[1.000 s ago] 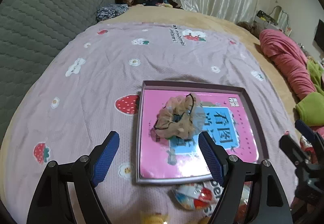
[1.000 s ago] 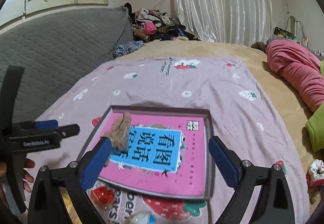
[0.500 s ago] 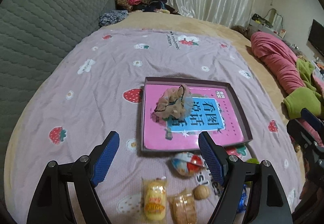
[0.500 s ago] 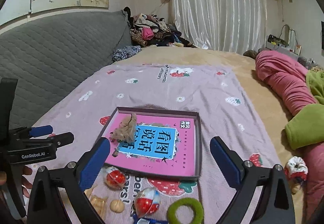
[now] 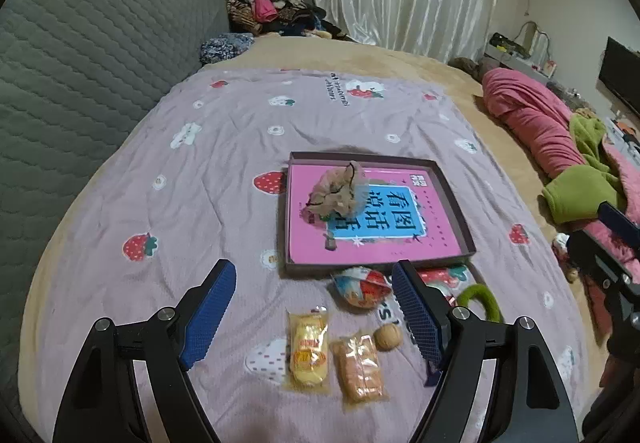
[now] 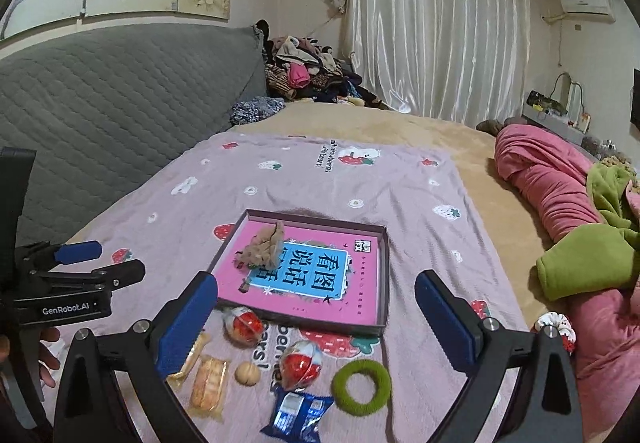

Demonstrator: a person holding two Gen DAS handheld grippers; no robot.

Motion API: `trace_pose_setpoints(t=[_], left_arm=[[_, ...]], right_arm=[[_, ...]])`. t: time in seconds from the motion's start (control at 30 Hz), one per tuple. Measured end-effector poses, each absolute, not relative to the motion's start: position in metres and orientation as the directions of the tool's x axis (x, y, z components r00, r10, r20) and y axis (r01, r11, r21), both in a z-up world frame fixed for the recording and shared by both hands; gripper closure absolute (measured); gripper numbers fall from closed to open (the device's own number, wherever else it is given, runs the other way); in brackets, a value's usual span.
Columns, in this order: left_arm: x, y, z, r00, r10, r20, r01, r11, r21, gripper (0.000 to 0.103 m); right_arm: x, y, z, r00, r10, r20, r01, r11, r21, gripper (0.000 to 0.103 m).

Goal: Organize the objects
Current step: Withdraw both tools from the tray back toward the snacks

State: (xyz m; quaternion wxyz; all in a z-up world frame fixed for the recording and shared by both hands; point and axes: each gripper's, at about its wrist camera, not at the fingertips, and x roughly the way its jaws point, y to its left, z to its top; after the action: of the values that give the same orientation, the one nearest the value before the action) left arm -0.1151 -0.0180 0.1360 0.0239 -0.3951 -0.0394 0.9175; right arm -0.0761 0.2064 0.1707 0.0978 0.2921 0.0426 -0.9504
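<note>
A shallow dark box [image 5: 448, 187] [image 6: 385, 271] with a pink and blue book lies on the lilac strawberry blanket. A beige scrunchie [image 5: 338, 191] [image 6: 266, 247] rests on the book. In front of the box lie two egg toys [image 6: 244, 325] [image 6: 300, 359], a green hair ring [image 6: 362, 387] [image 5: 482, 301], a walnut [image 5: 387, 337] [image 6: 247, 373], two snack packs [image 5: 308, 349] [image 5: 360, 367] and a blue packet [image 6: 300, 417]. My left gripper [image 5: 314, 309] hangs open above the snacks, empty. My right gripper [image 6: 316, 317] is open and empty above the toys.
A grey quilted headboard [image 5: 88, 55] runs along the left. Pink and green bedding [image 6: 568, 227] lies bunched at the right, with a small red-and-white scrunchie [image 6: 558, 325] beside it. A clothes pile [image 6: 308, 71] sits at the far end by the curtain.
Both grippers have pulled back and risen away from the box. The snacks, egg toys, walnut and green ring in front of the box have come into view. The jaws stayed open.
</note>
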Motion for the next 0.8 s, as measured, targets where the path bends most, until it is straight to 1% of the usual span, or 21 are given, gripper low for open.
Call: trace_pose_setpoints(t=[0.33, 0.8], left_arm=[[-0.078, -0.017, 0.133, -0.686, 0.084, -0.723, -0.033, -0.996, -0.083, 0.022], [-0.054, -0.014, 0.087, -0.635, 0.099, -0.766, -0.048, -0.995, -0.089, 0.022]], right_arm=[[-0.035, 0.194, 0.164, -0.798, -0.163, -0.58, 0.226, -0.973, -0.038, 0.003], [-0.008, 0.197, 0.129, -0.76, -0.144, -0.633, 0.213, -0.976, -0.035, 0.003]])
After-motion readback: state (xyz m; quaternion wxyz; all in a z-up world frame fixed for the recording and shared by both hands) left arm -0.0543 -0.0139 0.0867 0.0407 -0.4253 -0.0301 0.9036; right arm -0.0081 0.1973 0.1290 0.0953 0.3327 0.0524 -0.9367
